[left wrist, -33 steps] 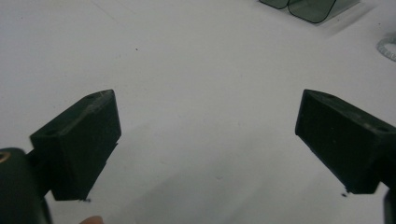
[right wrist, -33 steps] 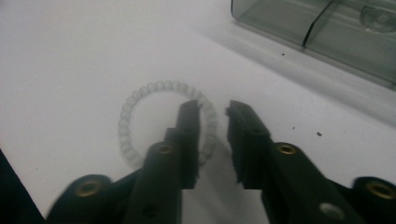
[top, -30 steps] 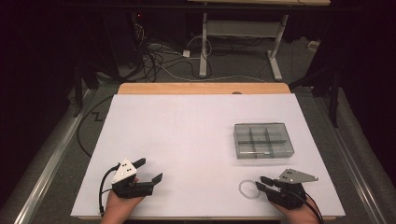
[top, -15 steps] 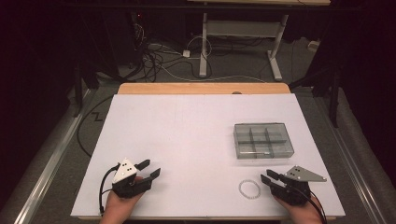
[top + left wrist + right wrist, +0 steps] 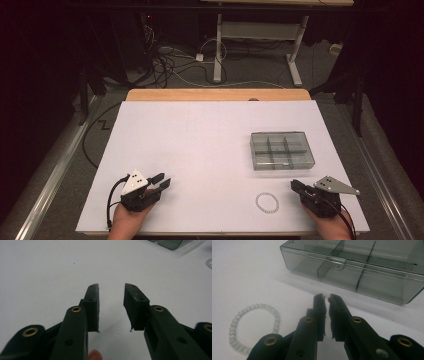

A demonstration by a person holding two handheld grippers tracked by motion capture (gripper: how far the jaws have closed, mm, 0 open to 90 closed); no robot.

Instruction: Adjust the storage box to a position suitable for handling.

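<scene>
A ring-shaped bracelet of pale beads [image 5: 256, 202] lies flat on the white table top [image 5: 200, 150], near the front edge. My right gripper [image 5: 295, 185] rests just to its right, apart from it. Its jaws have just been closing and now stand shut with nothing between them. In the right gripper view the gripper [image 5: 326, 296] points at the box, with the bracelet [image 5: 257, 306] to its left. My left gripper [image 5: 164, 179] sits at the front left. Its jaws have just been closing, but a gap remains [image 5: 111, 287] with nothing in it.
A smoky clear plastic box [image 5: 282, 150] with a lid and several compartments stands right of centre, just beyond my right gripper; its front clasp [image 5: 336, 260] faces me. A wooden strip [image 5: 215, 95] borders the table's far edge. Cables lie on the floor beyond.
The left jaws have narrowed from wide apart to a small gap. The right gripper has drawn back slightly to the right, away from the bracelet, and its jaws have come together.
</scene>
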